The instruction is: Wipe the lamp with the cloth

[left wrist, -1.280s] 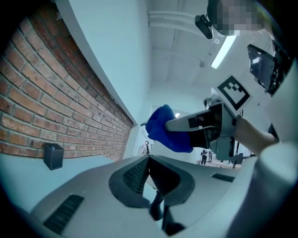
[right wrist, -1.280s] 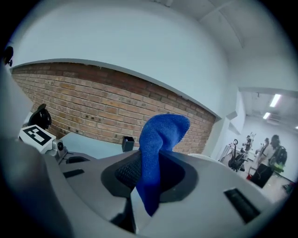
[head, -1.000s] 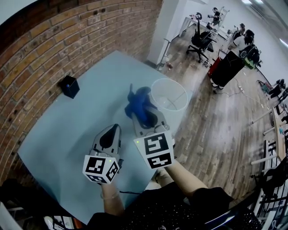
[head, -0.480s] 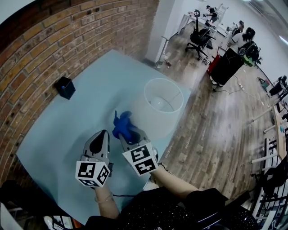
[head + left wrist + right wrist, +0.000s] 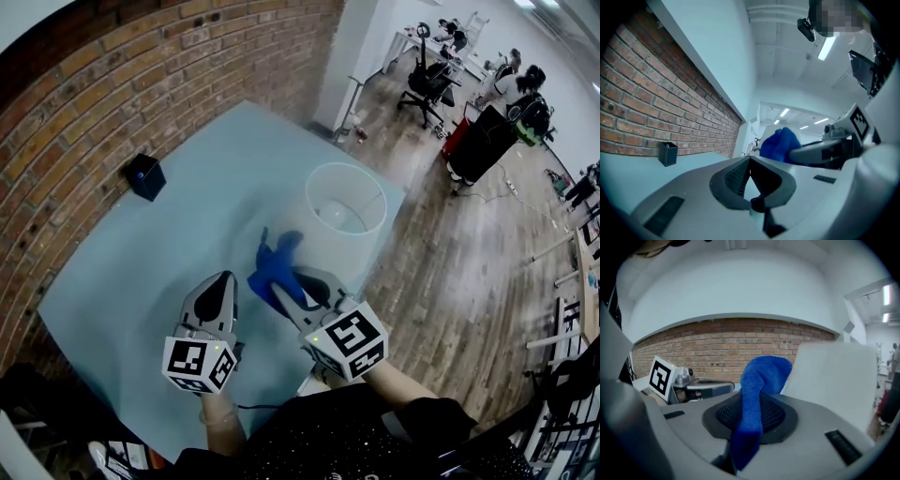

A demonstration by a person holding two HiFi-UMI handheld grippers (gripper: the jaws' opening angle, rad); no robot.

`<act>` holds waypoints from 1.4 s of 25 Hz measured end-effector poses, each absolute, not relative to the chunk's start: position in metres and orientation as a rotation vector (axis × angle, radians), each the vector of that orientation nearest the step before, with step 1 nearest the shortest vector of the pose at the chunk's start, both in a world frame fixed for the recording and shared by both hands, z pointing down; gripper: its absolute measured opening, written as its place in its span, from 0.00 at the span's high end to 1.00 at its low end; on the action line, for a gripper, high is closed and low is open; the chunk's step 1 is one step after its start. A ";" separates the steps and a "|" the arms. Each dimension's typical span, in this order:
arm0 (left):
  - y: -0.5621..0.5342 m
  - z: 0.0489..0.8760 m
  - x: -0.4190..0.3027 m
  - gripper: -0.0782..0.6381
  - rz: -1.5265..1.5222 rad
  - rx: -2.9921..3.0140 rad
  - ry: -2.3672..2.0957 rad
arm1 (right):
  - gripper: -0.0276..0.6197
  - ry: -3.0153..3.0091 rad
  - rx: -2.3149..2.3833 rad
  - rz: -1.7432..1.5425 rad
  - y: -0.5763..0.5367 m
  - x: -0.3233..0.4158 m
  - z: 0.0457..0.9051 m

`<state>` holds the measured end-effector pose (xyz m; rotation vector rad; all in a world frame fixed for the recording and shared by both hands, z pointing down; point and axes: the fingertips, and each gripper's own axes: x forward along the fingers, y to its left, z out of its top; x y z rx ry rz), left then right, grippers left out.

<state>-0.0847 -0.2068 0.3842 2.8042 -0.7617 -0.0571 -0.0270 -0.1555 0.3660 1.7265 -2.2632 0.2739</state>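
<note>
Gripping a blue microfibre cloth (image 5: pixel 761 373), the right gripper (image 5: pixel 298 283) has its jaws clamped on the fabric. One tuft stands up past the jaw tips and a tail hangs down behind them. This gripper is on the near side of the lamp, slightly left of the shade's centre, and it is the closer of the two to the shade.

The left gripper (image 5: pixel 223 279) hangs further left of the lamp and no nearer to it. Its jaws are together with nothing between them, so it looks idle for now.

From the right jaws, the white cylindrical lamp shade (image 5: pixel 834 380) lies ahead and to the right. It stands upright on the pale blue counter (image 5: pixel 141 272), with its long axis vertical and its open top facing up. In the right gripper view the cloth's raised tuft is just beside the shade's near-left wall. Whether fabric and shade actually touch cannot be settled from these views.

Judging by that layout, the wipe depends on carrying the tuft rightward and forward onto the wall, then sweeping around or along the upright side. The shade looks light and nothing steadies it, so a firm push could slide or tip it, and the free left gripper is placed to brace it.

Well left of the lamp, a small black box (image 5: pixel 145 178) sits on the counter against the red brick wall (image 5: pixel 112 84).
</note>
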 end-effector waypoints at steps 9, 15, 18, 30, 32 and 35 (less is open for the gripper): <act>-0.179 0.343 -0.053 0.88 -0.161 2.902 -0.641 | 0.83 -2.230 1.864 -0.144 -0.140 0.031 0.221; -0.173 0.347 -0.045 0.88 -0.143 2.912 -0.615 | 0.83 -2.119 1.964 -0.287 -0.119 0.067 0.188; -0.173 0.350 -0.041 0.88 -0.135 2.908 -0.604 | 0.83 -2.093 1.938 -0.267 -0.116 0.068 0.204; -0.164 0.365 -0.033 0.88 -0.084 2.904 -0.595 | 0.83 -2.167 1.832 -0.159 -0.113 0.046 0.281; -0.164 0.367 -0.034 0.88 -0.080 2.900 -0.596 | 0.83 -2.171 1.811 -0.134 -0.111 0.043 0.291; -0.164 0.370 -0.034 0.88 -0.073 2.894 -0.600 | 0.83 -2.165 1.778 -0.063 -0.110 0.042 0.313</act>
